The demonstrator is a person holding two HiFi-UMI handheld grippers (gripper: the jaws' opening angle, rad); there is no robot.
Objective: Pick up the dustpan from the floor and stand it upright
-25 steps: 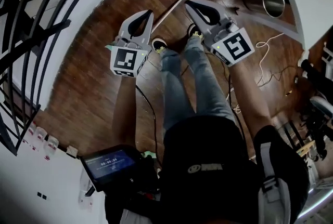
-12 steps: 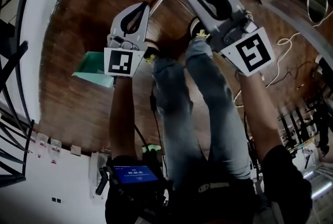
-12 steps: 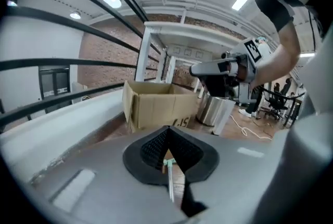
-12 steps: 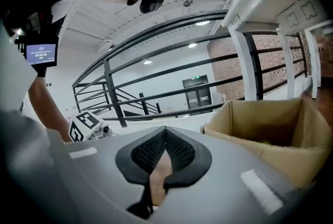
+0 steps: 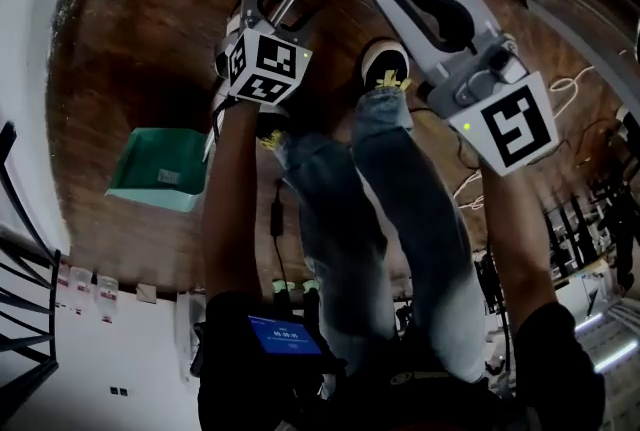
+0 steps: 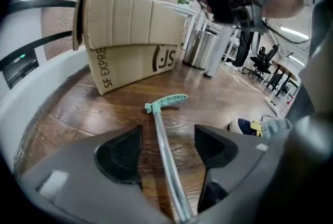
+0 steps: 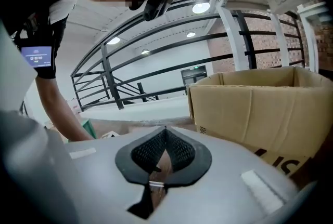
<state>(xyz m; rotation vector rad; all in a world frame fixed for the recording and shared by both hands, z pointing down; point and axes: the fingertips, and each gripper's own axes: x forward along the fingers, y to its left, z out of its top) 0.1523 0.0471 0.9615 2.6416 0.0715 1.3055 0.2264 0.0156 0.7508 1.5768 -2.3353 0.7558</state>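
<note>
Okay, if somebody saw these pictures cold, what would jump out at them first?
The left tongs, whose jaws have just been opening wide, straddle the long silver metal handle of the mint-green plastic dustpan lying on the dark wooden floor, and the pads are not pressing on it. Beyond the handle's green grip stands a big brown cardboard box. The right tongs are shut and empty.

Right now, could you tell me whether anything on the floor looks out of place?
Yes: the dustpan lies down on the floor, its long handle flat near the cardboard box, rather than standing upright.
</note>
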